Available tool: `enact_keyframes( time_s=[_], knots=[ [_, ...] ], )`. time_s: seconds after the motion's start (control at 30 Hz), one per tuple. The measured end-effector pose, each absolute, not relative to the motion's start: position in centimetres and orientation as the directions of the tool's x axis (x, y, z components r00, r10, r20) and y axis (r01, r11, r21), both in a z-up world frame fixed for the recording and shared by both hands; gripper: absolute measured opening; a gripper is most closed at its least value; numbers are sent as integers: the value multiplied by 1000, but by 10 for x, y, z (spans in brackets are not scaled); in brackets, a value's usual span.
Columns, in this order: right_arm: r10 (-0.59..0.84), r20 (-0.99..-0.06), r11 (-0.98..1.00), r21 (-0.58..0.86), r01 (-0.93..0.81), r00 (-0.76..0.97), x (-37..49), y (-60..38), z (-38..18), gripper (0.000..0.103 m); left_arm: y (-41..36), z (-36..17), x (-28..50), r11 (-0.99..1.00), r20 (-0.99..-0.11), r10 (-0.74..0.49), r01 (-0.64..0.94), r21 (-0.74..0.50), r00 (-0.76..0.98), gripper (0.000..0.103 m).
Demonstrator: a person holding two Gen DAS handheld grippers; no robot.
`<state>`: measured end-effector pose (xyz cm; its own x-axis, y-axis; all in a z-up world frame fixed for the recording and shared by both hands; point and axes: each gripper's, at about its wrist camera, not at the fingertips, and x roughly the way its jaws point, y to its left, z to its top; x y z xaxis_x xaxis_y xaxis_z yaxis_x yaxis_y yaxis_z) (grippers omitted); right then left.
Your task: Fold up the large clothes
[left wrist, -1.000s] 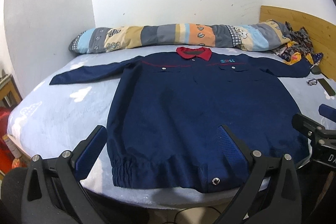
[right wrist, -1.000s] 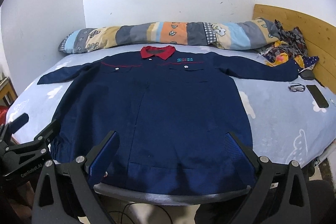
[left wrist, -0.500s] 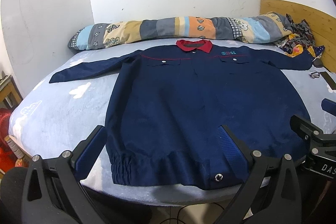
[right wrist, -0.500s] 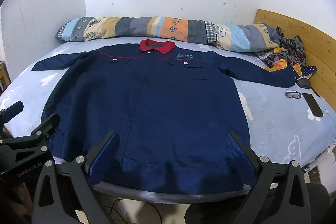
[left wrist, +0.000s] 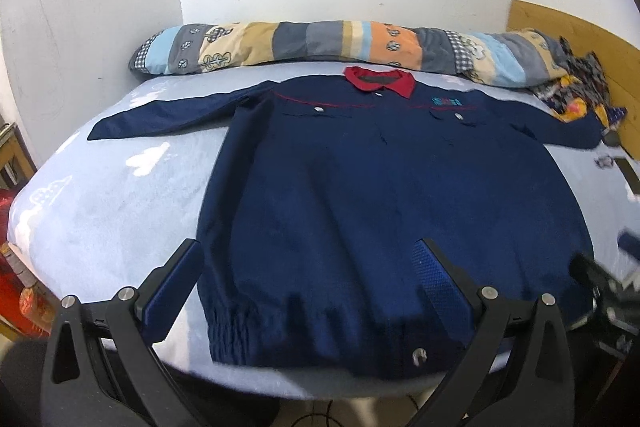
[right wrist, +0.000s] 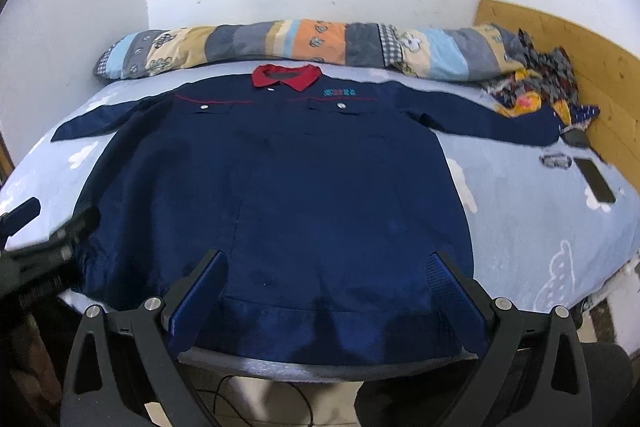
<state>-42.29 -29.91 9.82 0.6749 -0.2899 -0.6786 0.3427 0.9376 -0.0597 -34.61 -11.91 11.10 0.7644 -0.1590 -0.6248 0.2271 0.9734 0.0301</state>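
The navy jacket (left wrist: pixel 384 211) lies spread flat across the middle of the bed (left wrist: pixel 104 211), its right sleeve end lost among crumpled clothes (right wrist: pixel 536 91) at upper right. My left claw (left wrist: pixel 308 283) and right claw (right wrist: pixel 328 291) both gape wide over the hem at bottom centre, holding nothing. A dark phone (right wrist: pixel 596 181) lies at right, beside a small blurred object I cannot identify.

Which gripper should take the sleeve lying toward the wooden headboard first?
Right. The right gripper hangs over the jacket hem's headboard-side half; the left gripper sits toward the opposite sleeve. Both are open.
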Motion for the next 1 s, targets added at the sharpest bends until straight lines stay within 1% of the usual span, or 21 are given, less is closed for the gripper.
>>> enact_keyframes(
  time_s=[0.1, 0.2, 0.3, 0.37, 0.47, 0.53, 0.67, 0.7, 0.77, 0.8, 0.9, 0.93, 1.0],
  knots=[
    [-262, -689, 936, -10, 353, 676, -420, -317, 104, 100, -116, 124, -318, 975, -619, -177, 223, -3, 765, 103],
    [-271, -676, 921, 25, 389, 685, -418, -345, 121, 100, -121, 132, -283, 972, -603, -174, 235, 24, 778, 103],
    [-270, -667, 904, 74, 422, 695, -416, -383, 140, 101, -128, 134, -240, 968, -612, -176, 248, 35, 771, 103],
    [-266, -670, 888, 109, 446, 693, -413, -419, 153, 101, -133, 132, -214, 970, -626, -157, 237, 46, 764, 103],
    [-265, -686, 852, 162, 497, 677, -410, -485, 170, 101, -138, 134, -194, 975, -620, -146, 219, 42, 770, 103],
    [-261, -690, 812, 222, 540, 675, -409, -535, 180, 101, -140, 134, -185, 974, -628, -180, 228, -4, 757, 103],
    [-282, -709, 722, 288, 630, 647, -408, -633, 193, 101, -144, 135, -175, 971, -639, -200, 239, -25, 743, 103],
    [-279, -708, 690, 322, 648, 649, -410, -663, 195, 101, -145, 136, -173, 970, -640, -203, 240, -30, 741, 103],
    [-247, -694, 647, 401, 648, 676, -412, -697, 194, 101, -146, 135, -170, 969, -645, -212, 242, -43, 734, 103],
    [-214, -671, 623, 466, 628, 710, -412, -719, 188, 101, -146, 135, -168, 969, -649, -214, 242, -48, 730, 103],
    [-164, -651, 566, 553, 611, 741, -401, -751, 162, 100, -150, 131, -164, 969, -662, -212, 242, -47, 719, 103],
    [-143, -650, 554, 572, 604, 747, -393, -755, 152, 99, -151, 130, -163, 969, -667, -209, 244, -43, 715, 103],
    [-100, -645, 537, 606, 587, 758, -376, -758, 129, 93, -156, 127, -161, 969, -673, -199, 246, -26, 713, 103]
  ],
)
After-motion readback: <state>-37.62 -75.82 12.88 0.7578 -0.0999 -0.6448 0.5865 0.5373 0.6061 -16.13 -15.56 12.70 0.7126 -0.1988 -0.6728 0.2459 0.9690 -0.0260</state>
